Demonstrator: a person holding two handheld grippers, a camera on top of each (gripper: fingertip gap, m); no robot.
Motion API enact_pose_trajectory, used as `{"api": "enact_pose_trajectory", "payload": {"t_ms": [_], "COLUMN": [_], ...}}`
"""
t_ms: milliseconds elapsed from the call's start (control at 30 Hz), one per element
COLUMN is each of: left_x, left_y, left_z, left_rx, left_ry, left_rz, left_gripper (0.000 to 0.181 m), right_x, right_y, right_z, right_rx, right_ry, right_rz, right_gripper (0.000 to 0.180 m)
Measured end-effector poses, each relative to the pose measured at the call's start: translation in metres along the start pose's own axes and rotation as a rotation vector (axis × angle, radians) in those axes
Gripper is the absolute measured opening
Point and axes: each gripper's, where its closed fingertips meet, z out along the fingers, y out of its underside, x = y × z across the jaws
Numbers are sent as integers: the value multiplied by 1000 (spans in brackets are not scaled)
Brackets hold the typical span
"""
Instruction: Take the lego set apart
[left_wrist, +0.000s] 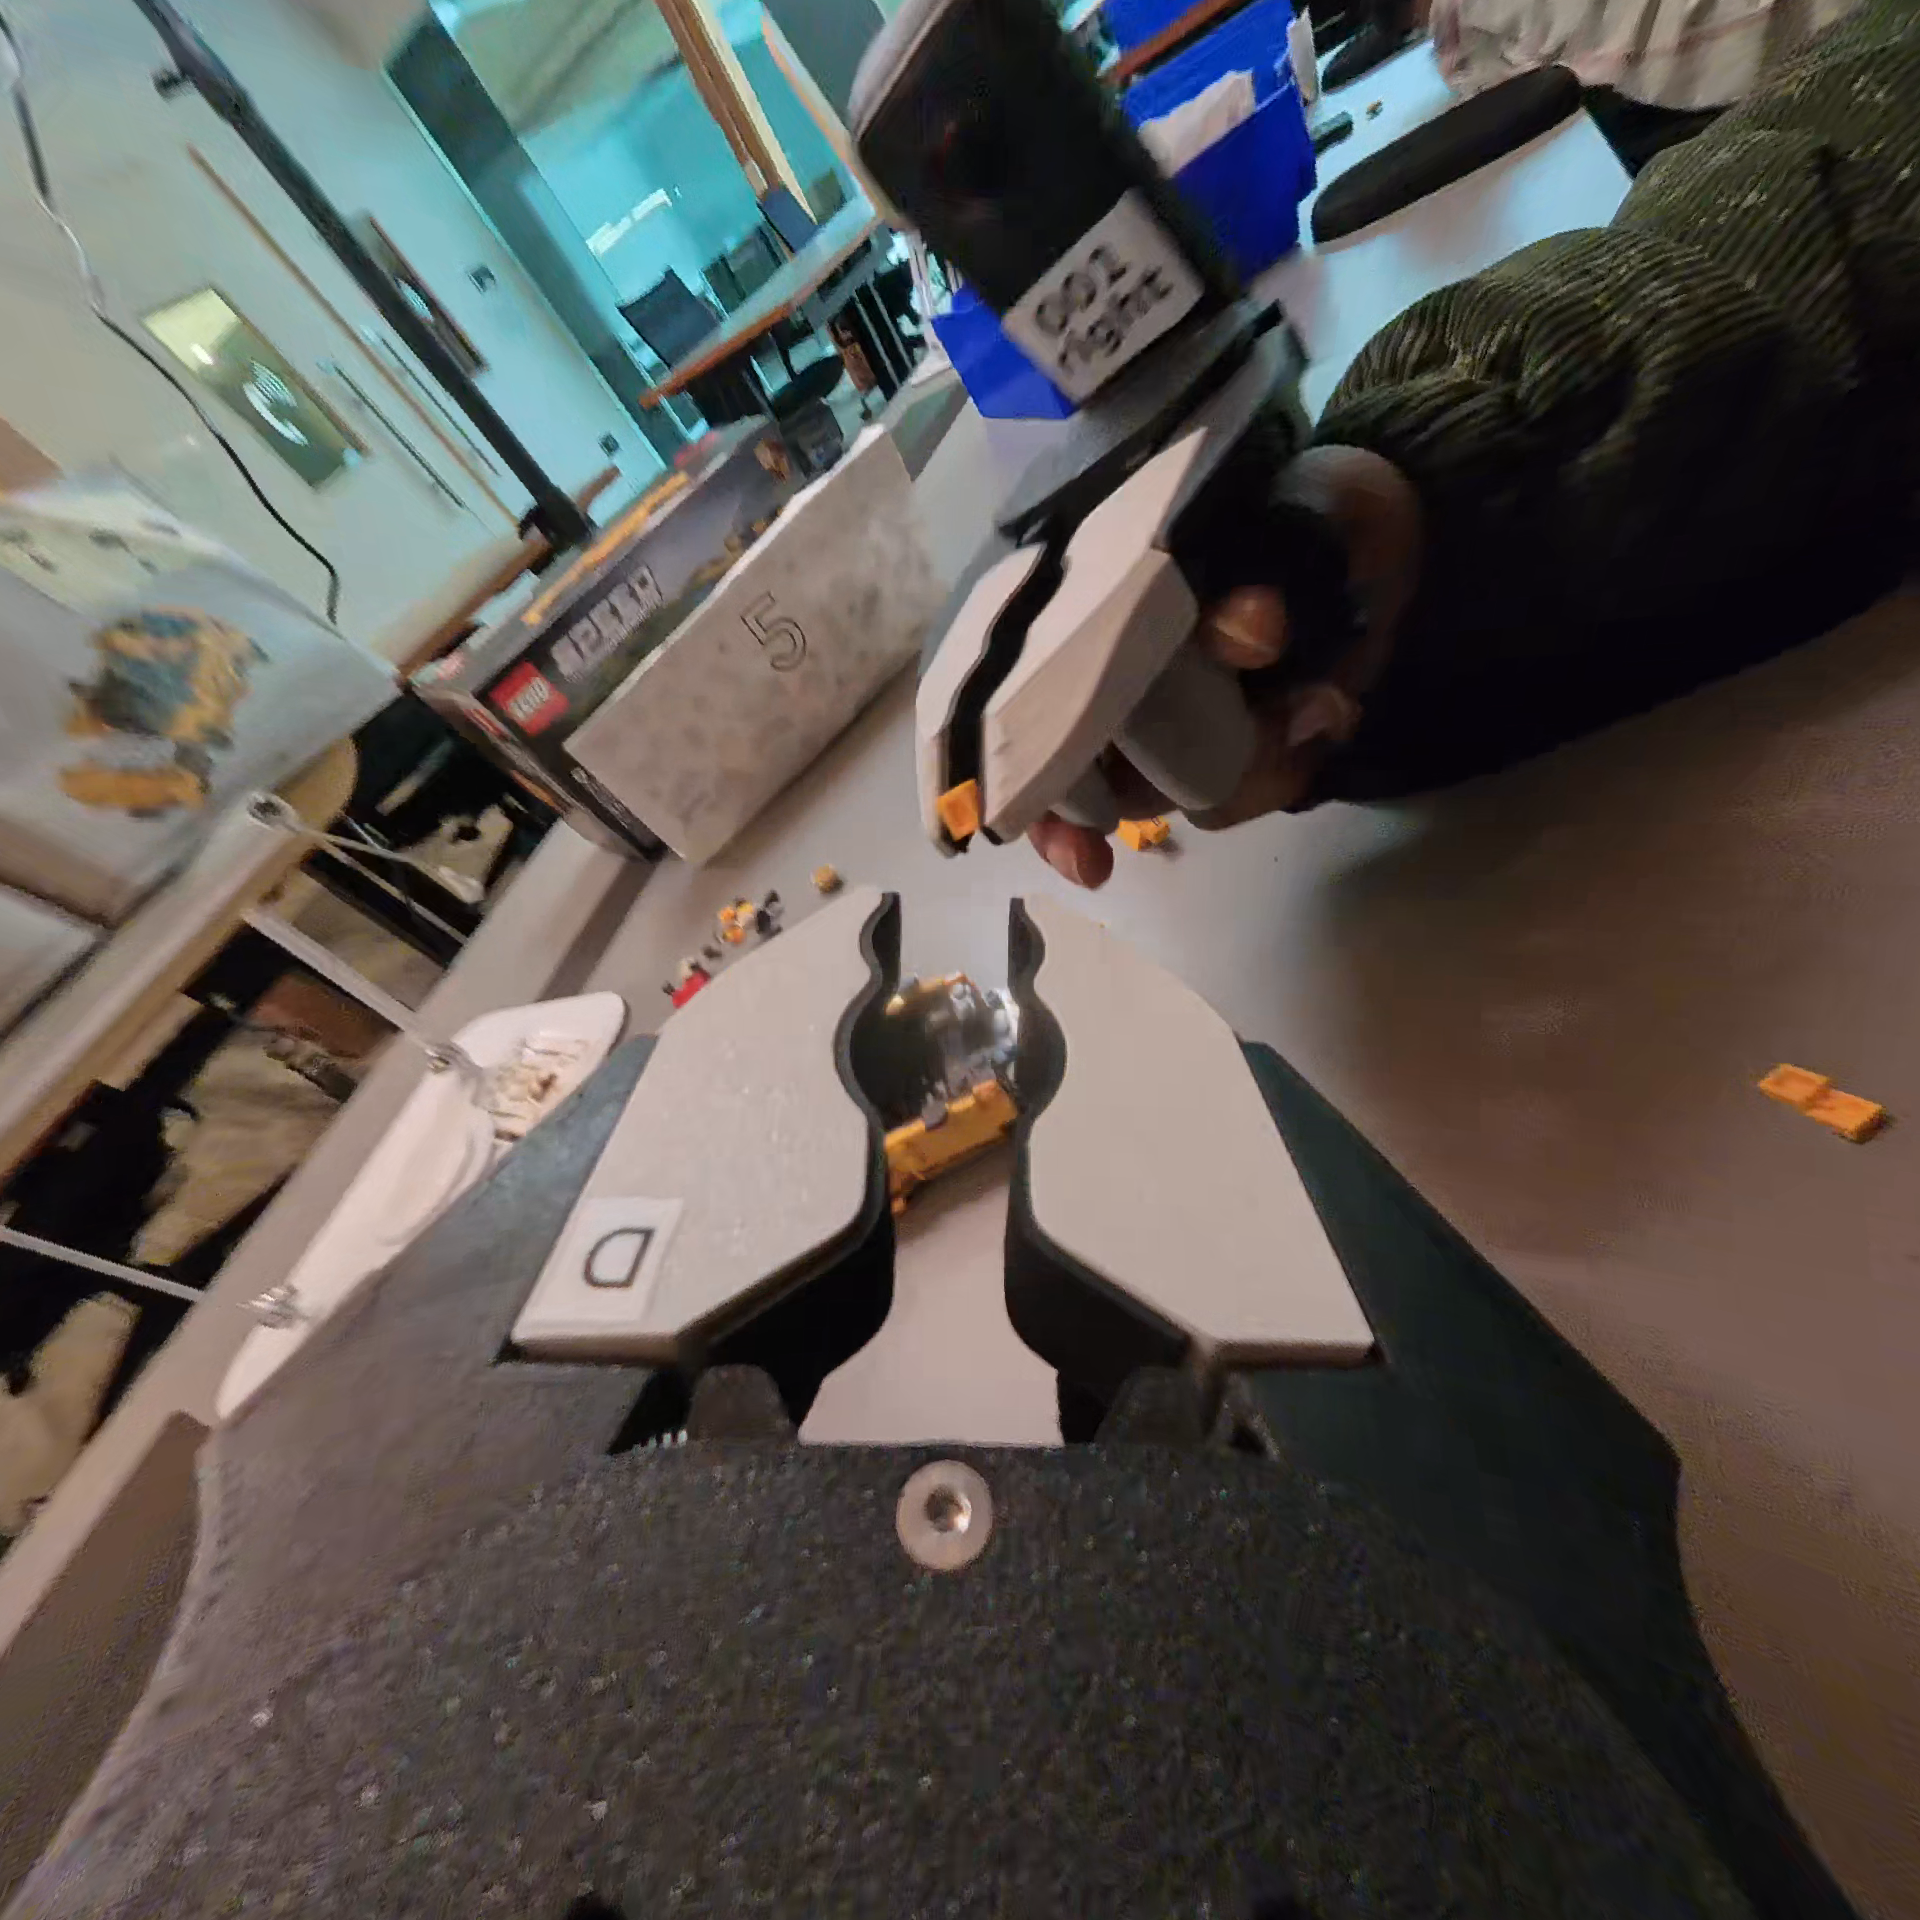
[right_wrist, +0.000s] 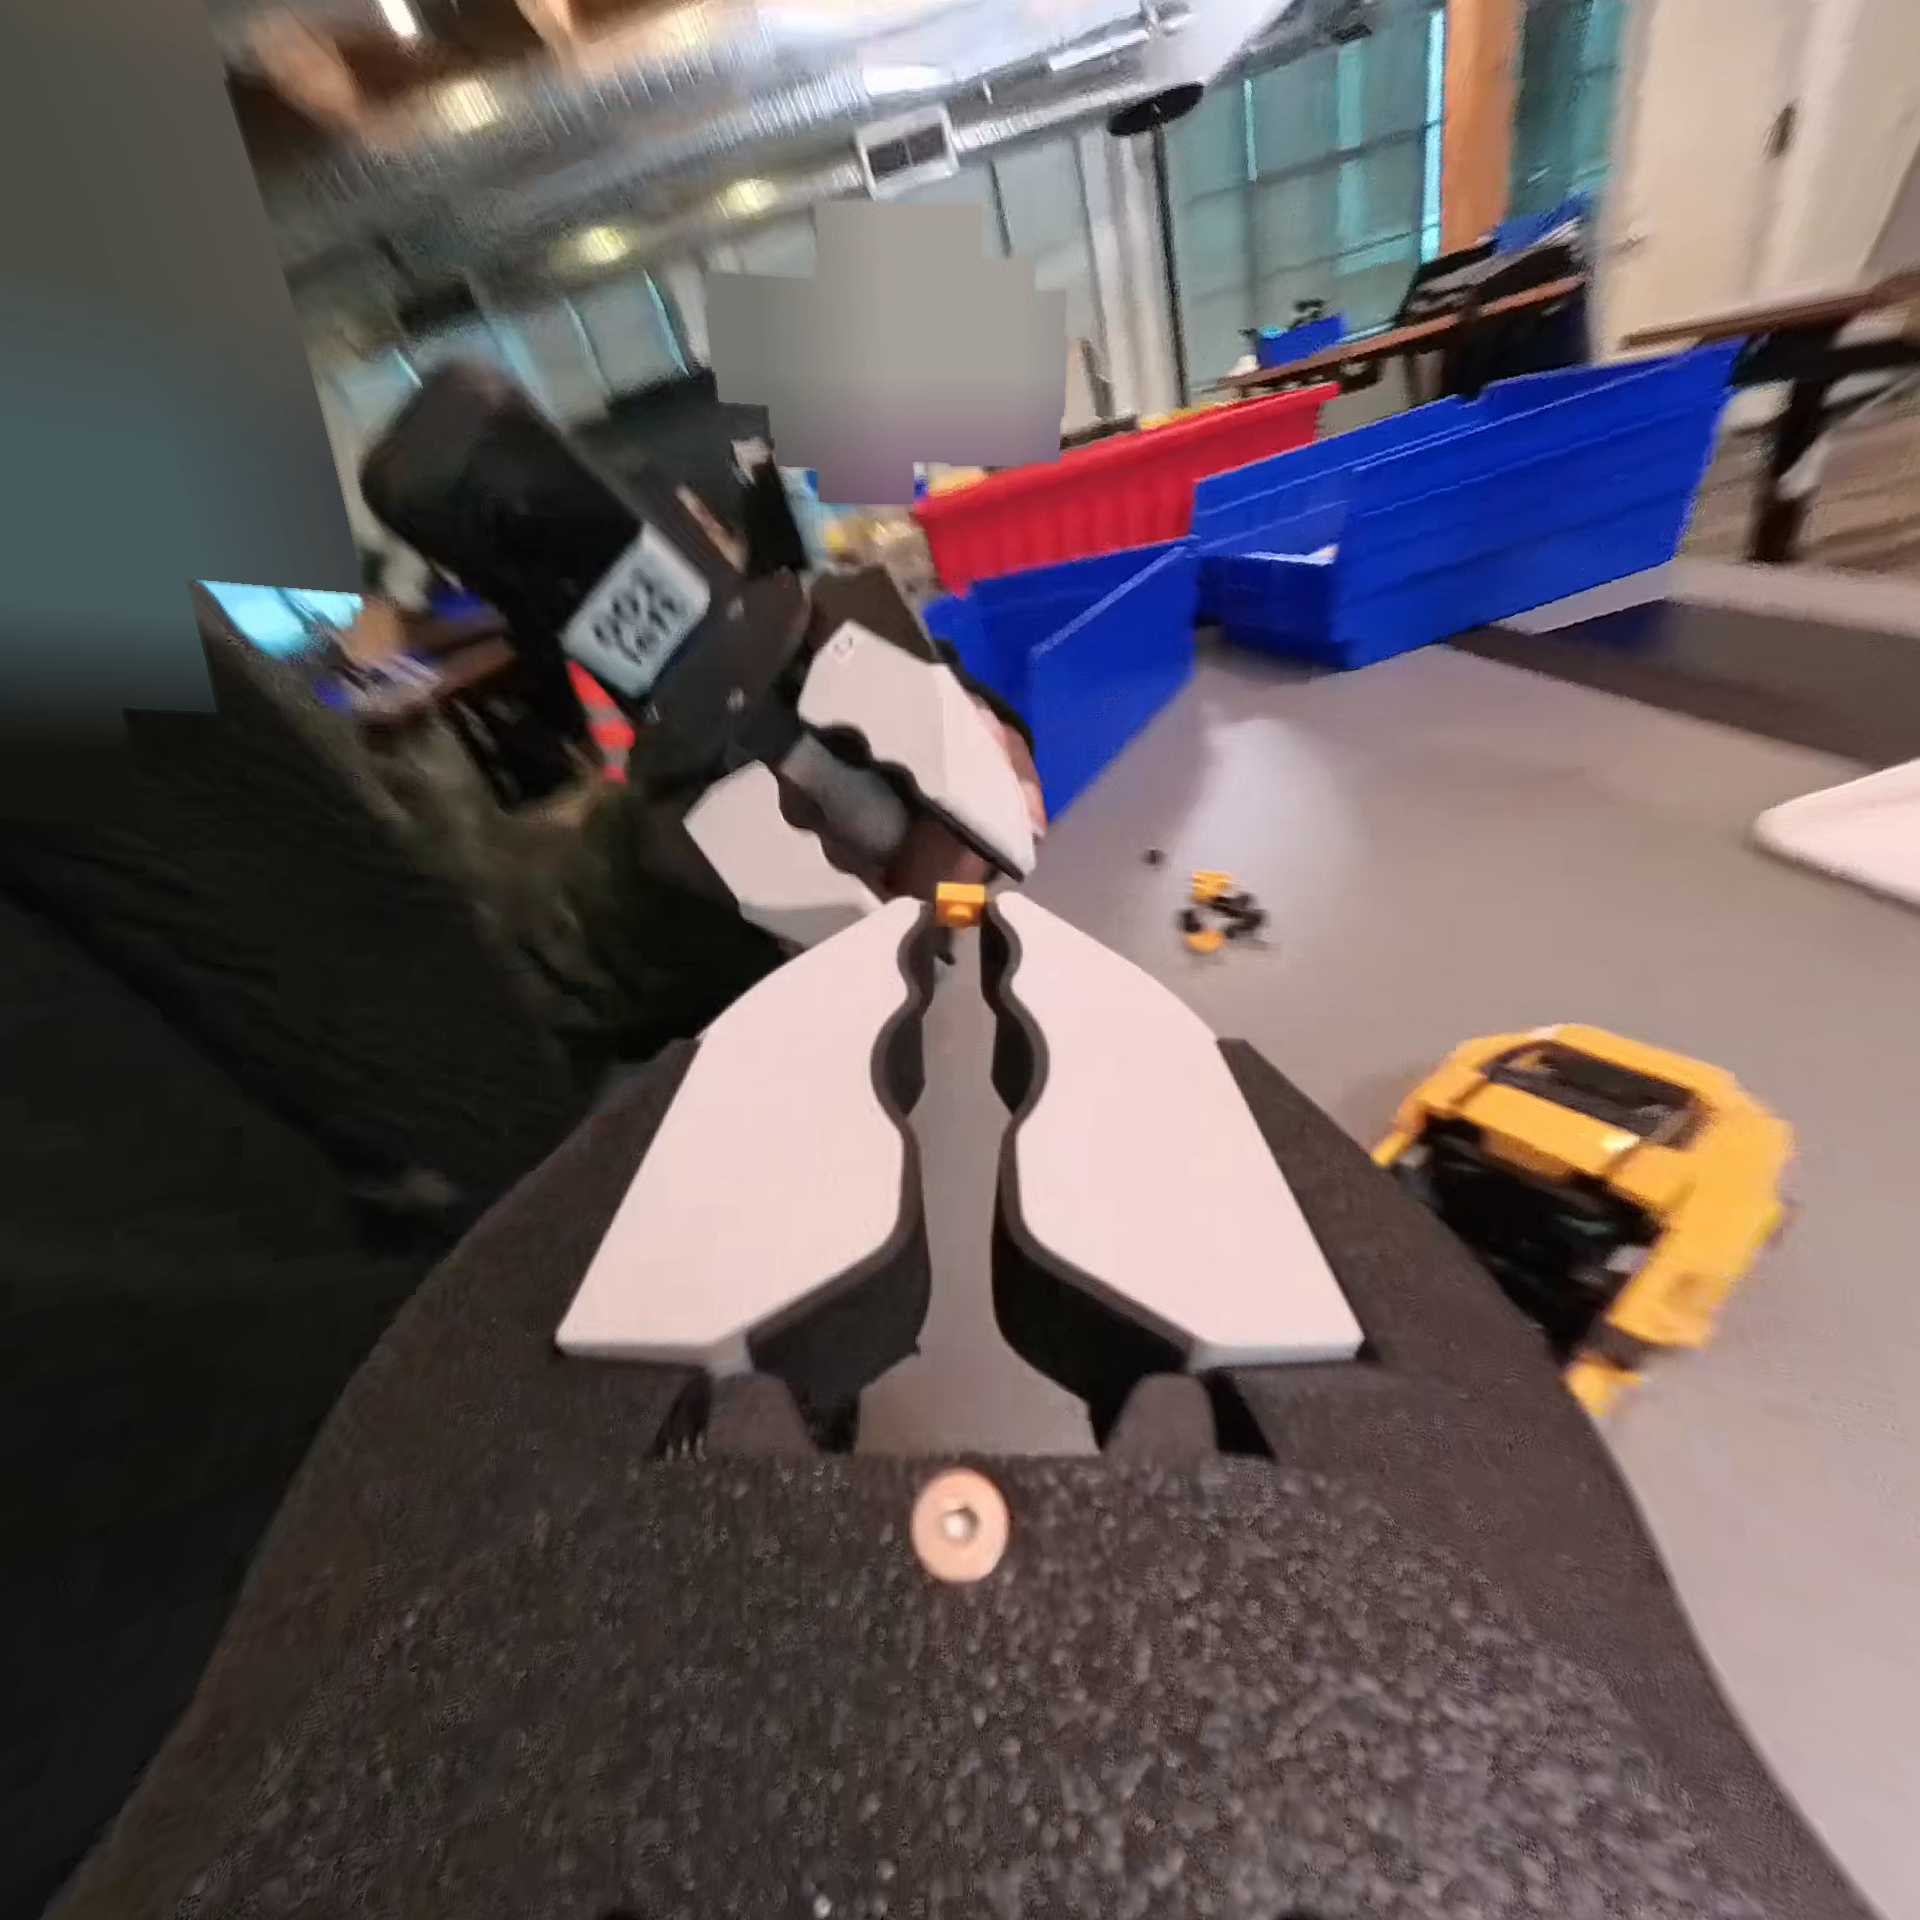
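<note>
Above the grey table (left_wrist: 1455, 1351), right gripper (right_wrist: 957, 907) pinching a small orange brick (right_wrist: 957, 902); left gripper (left_wrist: 951, 920) parted, framing yellow lego car (left_wrist: 951, 1091)

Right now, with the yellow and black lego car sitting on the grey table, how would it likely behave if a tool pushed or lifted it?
The yellow and black lego car looks stiff but built of many small bricks, so a hard squeeze could pop parts off, as the loose pieces suggest. It probably feels light. On the smooth grey table it may slide or roll.
</note>
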Motion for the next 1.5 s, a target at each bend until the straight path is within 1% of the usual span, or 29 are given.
{"api": "enact_pose_trajectory", "payload": {"t_ms": [67,133,267,367,500,733,767,833,967,1033,1133,1233,1267,1333,1400,1433,1500], "left_x": [1,-1,4,4,7,8,7,4,-5,-18,-56,-104,-117,-137,-146,-147,-142], "left_y": [-8,-12,-16,-14,-12,-9,-7,-4,0,3,9,31,43,78,107,121,149], "left_z": [0,1,4,4,5,4,4,2,-4,-12,-45,-109,-135,-190,-236,-252,-271], "left_rx": [23,18,21,15,5,7,0,-8,-17,-35,-65,-152,-194,-333,-432,-465,-520], "left_ry": [-28,-72,-92,-98,-83,-44,-48,-50,-51,-93,-220,-442,-520,-664,-770,-797,-805], "left_rz": [49,108,174,188,191,140,137,124,67,38,-75,-181,-231,-361,-441,-497,-630], "left_gripper": [19,18,12,11,6,5,4,4,4,4,5,5,5,6,7,7,12], "right_x": [-3,-5,-10,-10,-8,-7,-8,-5,4,8,18,27,30,35,37,37,38], "right_y": [-5,-6,-2,-1,1,3,2,-3,-8,-9,-8,-11,-13,-16,-18,-18,-17], "right_z": [0,0,4,4,4,3,2,-2,-8,-11,-15,-21,-24,-27,-30,-30,-29], "right_rx": [40,57,44,41,32,12,23,57,85,86,63,57,57,64,77,81,78], "right_ry": [-74,-124,-168,-192,-197,-182,-194,-206,-165,-129,-31,53,76,105,107,106,106], "right_rz": [157,251,331,381,397,376,385,423,399,368,275,195,176,161,175,184,189], "right_gripper": [7,7,7,7,8,11,14,14,14,14,14,14,14,14,14,13,13]}}
